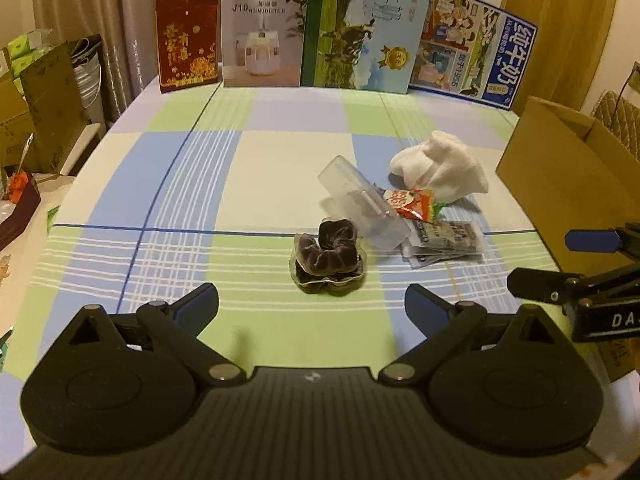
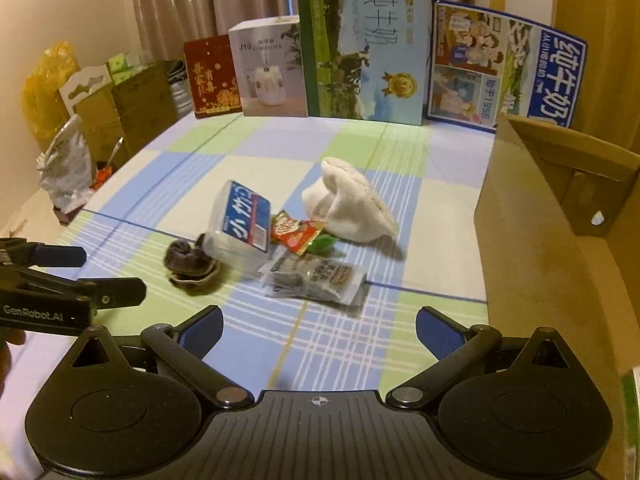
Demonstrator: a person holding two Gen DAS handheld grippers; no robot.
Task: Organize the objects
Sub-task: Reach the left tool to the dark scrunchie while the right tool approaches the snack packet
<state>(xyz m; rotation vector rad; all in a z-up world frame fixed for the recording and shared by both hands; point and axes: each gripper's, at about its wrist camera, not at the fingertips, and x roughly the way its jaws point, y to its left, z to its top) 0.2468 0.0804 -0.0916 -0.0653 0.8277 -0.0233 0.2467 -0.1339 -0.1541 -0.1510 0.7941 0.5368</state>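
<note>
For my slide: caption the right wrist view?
Open right gripper faces scrunchie, plastic case, snack packets, white sock on checked tablecloth.

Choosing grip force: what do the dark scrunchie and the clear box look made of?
Scrunchie: soft velvety fabric, dark purple, with gathered folds and a dull sheen. Clear box: probably rigid plastic, glossy; see-through in the left wrist view, and it keeps its squared shape while tilted.

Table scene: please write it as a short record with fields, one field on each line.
surface: checked tablecloth
loose items: dark scrunchie, clear plastic case, red snack packet, grey sachet, white sock
container: open cardboard box, at right
left gripper: jaws open, empty
right gripper: jaws open, empty
</note>
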